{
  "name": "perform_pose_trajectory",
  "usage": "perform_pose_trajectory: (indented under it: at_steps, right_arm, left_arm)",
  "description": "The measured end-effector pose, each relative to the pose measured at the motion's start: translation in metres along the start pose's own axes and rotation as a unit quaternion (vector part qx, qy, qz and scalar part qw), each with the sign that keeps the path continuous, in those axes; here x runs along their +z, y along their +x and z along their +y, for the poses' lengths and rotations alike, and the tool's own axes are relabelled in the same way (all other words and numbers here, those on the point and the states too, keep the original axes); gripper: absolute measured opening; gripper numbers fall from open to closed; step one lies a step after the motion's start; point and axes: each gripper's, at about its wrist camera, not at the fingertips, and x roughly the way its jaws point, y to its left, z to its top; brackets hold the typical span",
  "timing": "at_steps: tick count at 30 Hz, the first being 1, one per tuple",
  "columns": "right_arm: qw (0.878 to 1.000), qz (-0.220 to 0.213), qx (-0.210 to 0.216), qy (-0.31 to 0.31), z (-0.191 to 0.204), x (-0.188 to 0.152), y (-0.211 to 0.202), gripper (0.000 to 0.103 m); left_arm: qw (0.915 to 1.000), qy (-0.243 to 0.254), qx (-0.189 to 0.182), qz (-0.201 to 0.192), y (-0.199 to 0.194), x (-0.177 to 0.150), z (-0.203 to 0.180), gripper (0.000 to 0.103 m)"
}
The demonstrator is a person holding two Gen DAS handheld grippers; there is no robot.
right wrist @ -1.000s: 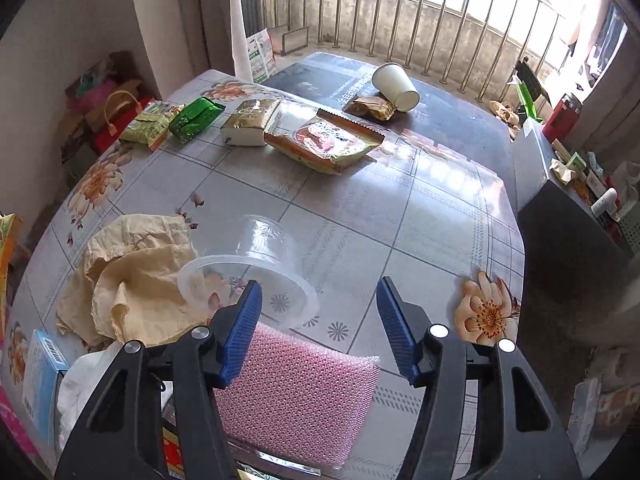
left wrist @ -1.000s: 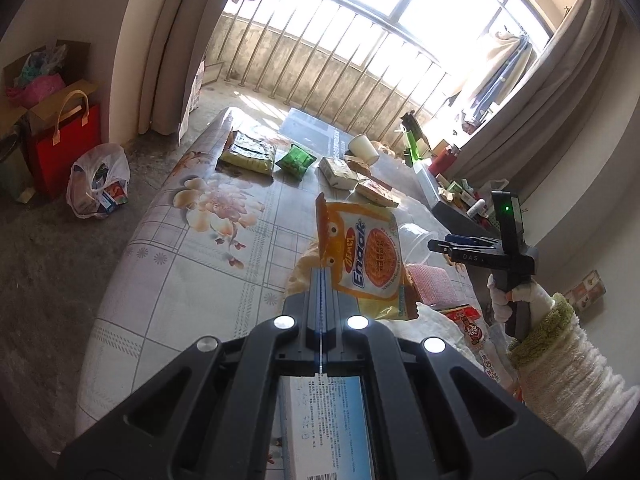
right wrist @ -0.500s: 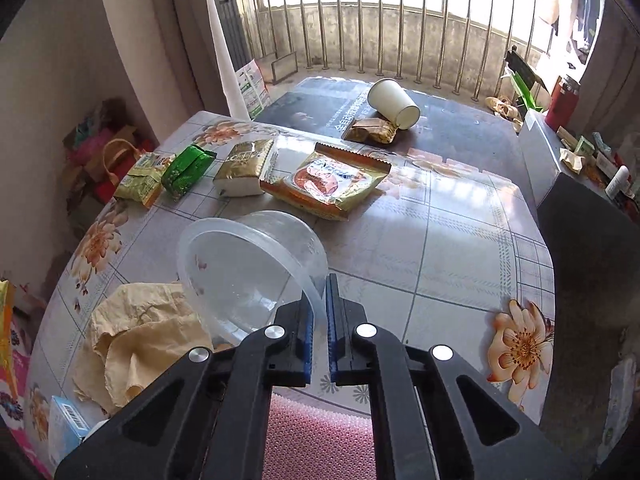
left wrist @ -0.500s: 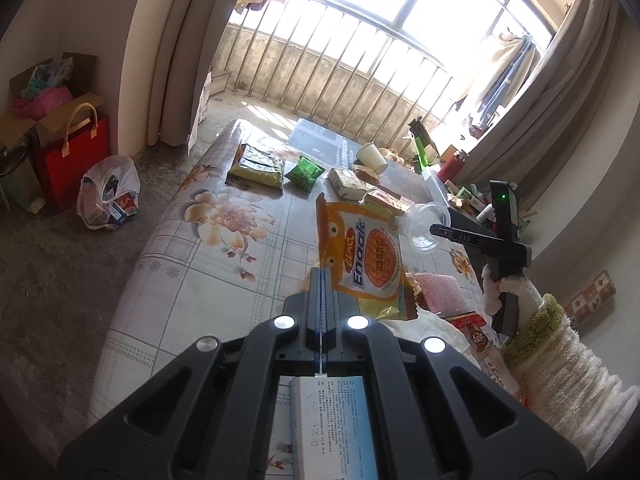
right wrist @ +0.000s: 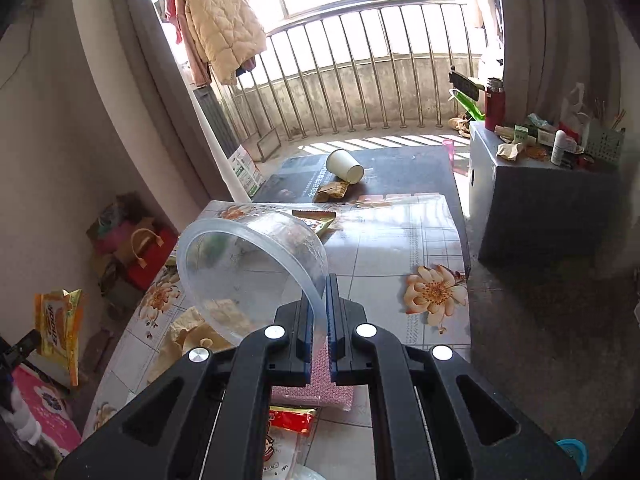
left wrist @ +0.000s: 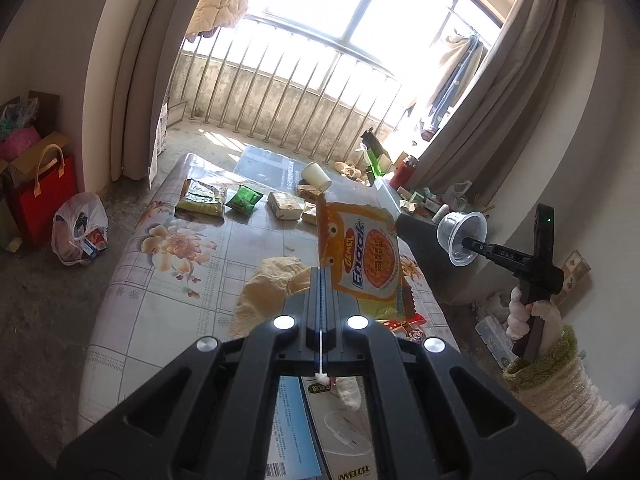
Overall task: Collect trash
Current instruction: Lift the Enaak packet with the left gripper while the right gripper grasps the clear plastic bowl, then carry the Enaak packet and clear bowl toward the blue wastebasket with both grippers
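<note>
Above the flowered bench (left wrist: 168, 280) we have both hands loaded: our left gripper (left wrist: 321, 280) has its jaws clamped on the lower edge of an orange snack wrapper (left wrist: 360, 256), which stands up in the air over the cloth, and our right gripper (right wrist: 319, 300) has its jaws pinched together on the thin rim of a clear plastic cup (right wrist: 248, 264), held aloft and tipped on its side, mouth toward us. We judge both pieces feather-light; the wrapper is floppy and slick, so a firm bite near an edge seam suits it, while the cup is stiff but thin-walled and could crack or spring free if squeezed across the body, so the rim is the right place. On the bench we can spot more to gather: a crumpled paper bag (left wrist: 268, 284), a paper cup (right wrist: 345, 166) lying on its side at the far end, a green packet (left wrist: 244, 199) and a pink sponge (right wrist: 316, 380) just below our right jaws.
</note>
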Motion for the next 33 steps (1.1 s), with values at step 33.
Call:
perform_pose_trajectory:
  at_steps: [33]
  right_arm:
    - [0.810,-0.019,-0.168,0.561,-0.358,-0.407,-0.179,0.009]
  left_arm:
    - [0.8356,0.362,-0.138,0.389,0.325,-0.281,-0.496,0.000]
